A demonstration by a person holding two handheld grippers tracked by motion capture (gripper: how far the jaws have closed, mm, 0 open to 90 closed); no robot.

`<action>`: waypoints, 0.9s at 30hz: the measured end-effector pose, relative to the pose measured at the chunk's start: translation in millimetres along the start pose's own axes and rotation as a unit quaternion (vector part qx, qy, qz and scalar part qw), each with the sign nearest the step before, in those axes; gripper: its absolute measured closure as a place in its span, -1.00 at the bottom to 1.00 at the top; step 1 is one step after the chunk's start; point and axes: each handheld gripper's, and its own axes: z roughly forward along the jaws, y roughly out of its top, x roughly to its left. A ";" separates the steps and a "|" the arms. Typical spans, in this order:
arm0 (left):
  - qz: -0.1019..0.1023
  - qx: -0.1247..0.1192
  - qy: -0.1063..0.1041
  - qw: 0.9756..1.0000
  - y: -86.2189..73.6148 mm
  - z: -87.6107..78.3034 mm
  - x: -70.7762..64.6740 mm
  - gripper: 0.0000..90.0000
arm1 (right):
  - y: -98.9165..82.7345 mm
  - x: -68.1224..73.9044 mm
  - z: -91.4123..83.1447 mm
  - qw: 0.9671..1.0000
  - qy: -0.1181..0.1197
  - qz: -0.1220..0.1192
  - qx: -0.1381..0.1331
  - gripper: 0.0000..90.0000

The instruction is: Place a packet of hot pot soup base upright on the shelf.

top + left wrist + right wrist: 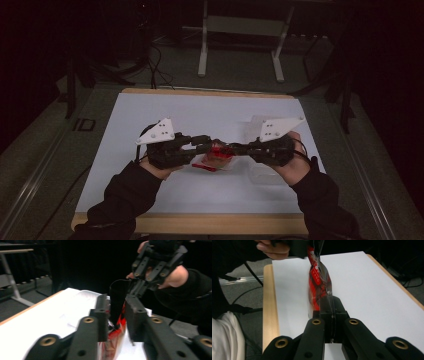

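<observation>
Clamped flat on the clear edge of a red snack packet (320, 287), the right gripper (331, 315) has its jaws pressed together with only the film between them, a pinch that looks meant to anchor one side for a pull. Opposite, the left gripper (117, 315) stands with its jaws apart, the packet's red end (115, 336) sitting in the gap; whether either pad touches it cannot be told. Seen from the high view, the packet (220, 151) hangs between the two tools just above the white table (210, 107), left gripper (212, 143) at nine o'clock of it, right gripper (234, 148) at three. A red scrap (205, 167) lies on the sheet at seven o'clock, near the packet.
</observation>
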 end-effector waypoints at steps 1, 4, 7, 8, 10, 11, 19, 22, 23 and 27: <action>0.002 -0.001 -0.001 1.000 0.6 -1.0 -0.3 0.45 | -0.2 -0.5 -2.0 1.000 -0.001 0.000 0.002 1.00; -0.001 0.003 -0.008 1.000 2.4 -3.4 -0.9 0.24 | -1.0 -1.8 -7.4 1.000 -0.006 0.001 0.001 1.00; -0.005 0.007 -0.010 1.000 2.2 -6.3 -1.1 0.02 | -0.9 -2.1 -11.2 1.000 -0.011 -0.002 0.003 1.00; -0.005 0.009 -0.006 1.000 1.7 -7.3 -1.4 -0.12 | -0.3 -2.4 -15.6 1.000 -0.015 -0.004 0.005 1.00; -0.008 0.009 -0.001 1.000 0.4 -9.6 -0.9 -0.25 | -0.1 -3.5 -20.1 1.000 -0.018 -0.004 0.004 1.00; -0.012 0.009 0.001 1.000 -0.4 -10.9 -0.3 -0.30 | -0.1 -3.8 -22.4 1.000 -0.020 -0.006 0.004 1.00; -0.040 0.014 0.013 0.999 -16.5 -22.8 7.1 -0.68 | -2.0 -7.3 -43.8 0.999 -0.036 -0.016 0.008 1.00; -0.047 0.026 0.028 0.998 -28.5 -25.5 8.7 -0.86 | -3.6 -9.7 -55.3 0.999 -0.042 -0.022 0.004 1.00; -0.051 0.031 0.032 0.998 -33.1 -26.0 9.0 -0.93 | -4.3 -10.4 -59.6 0.999 -0.045 -0.026 0.001 1.00; -0.060 0.044 0.043 0.996 -49.3 -30.6 10.1 -0.97 | -8.0 -16.1 -76.9 0.998 -0.052 -0.033 -0.004 1.00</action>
